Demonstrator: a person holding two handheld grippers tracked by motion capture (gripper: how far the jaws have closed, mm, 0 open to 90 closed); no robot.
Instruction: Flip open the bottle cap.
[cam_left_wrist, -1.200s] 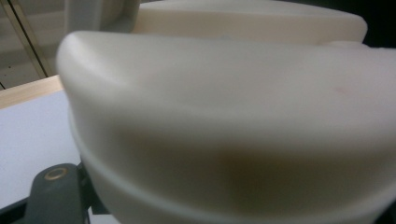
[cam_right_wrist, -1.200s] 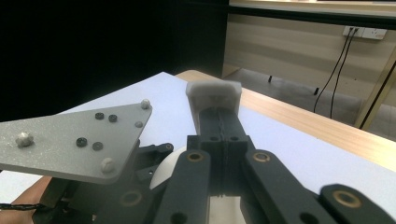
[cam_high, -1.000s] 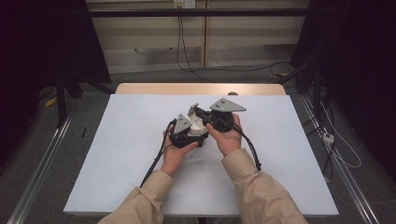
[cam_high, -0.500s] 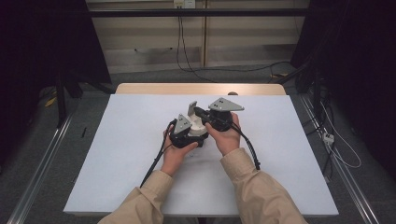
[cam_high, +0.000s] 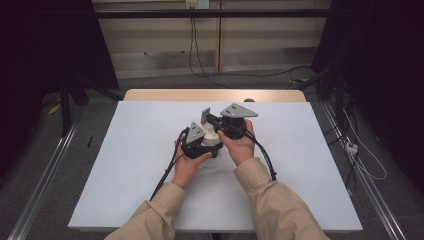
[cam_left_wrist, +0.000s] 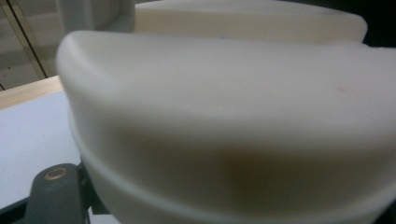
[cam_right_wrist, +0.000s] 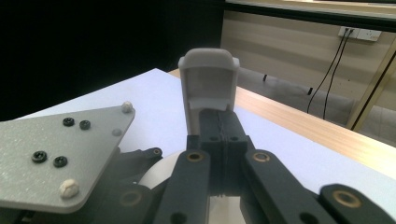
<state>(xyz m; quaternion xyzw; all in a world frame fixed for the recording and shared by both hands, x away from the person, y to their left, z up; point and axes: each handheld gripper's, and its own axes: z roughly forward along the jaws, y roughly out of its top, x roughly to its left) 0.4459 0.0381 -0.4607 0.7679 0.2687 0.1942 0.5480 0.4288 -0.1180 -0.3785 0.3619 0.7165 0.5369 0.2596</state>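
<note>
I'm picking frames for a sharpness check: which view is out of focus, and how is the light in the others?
Left gripper view: a cream-white part sits so near the lens that it blurs softly, with a brownish shadow low on it. Right gripper view: the right tool and grey plate are sharp, against a black backdrop at left. High view: the table is evenly lit, without glare, and its surroundings are dark.

**One camera high, two riding close**

The high view looks forward and down from the person's side onto the whole white tabletop (cam_high: 125, 165). The left gripper view sits hard against a blurred cream fingertip piece (cam_left_wrist: 224, 121). The right gripper view looks along its own fingers (cam_right_wrist: 205, 88) toward the far wall. All three share the tabletop's wooden far edge (cam_high: 215, 95).
</note>
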